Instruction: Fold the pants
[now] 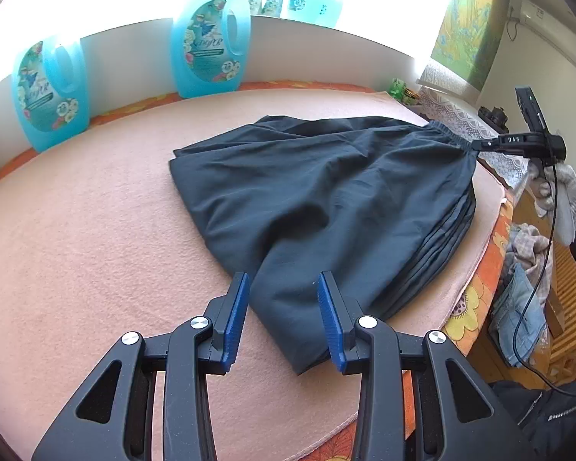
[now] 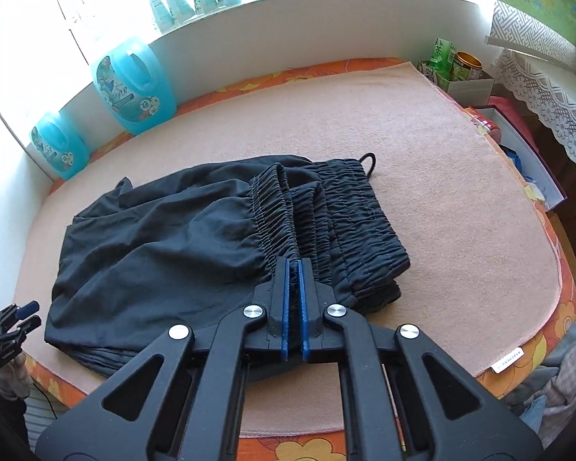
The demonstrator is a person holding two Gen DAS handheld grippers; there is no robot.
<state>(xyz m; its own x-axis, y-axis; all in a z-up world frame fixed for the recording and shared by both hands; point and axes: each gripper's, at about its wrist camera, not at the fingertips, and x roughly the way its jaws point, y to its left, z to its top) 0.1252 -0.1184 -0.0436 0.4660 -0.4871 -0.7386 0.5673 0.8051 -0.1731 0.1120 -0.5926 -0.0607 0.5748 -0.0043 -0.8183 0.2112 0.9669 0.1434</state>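
On the blanket (image 2: 441,192), right hand-held gripper (image 2: 295,265) angled down, pinching waistband (image 2: 276,223)

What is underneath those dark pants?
The dark pants lie on a peach blanket, which covers an orange flowered sheet showing at the edges. A stack of layers shows at the pants' edge; what they are is hidden.
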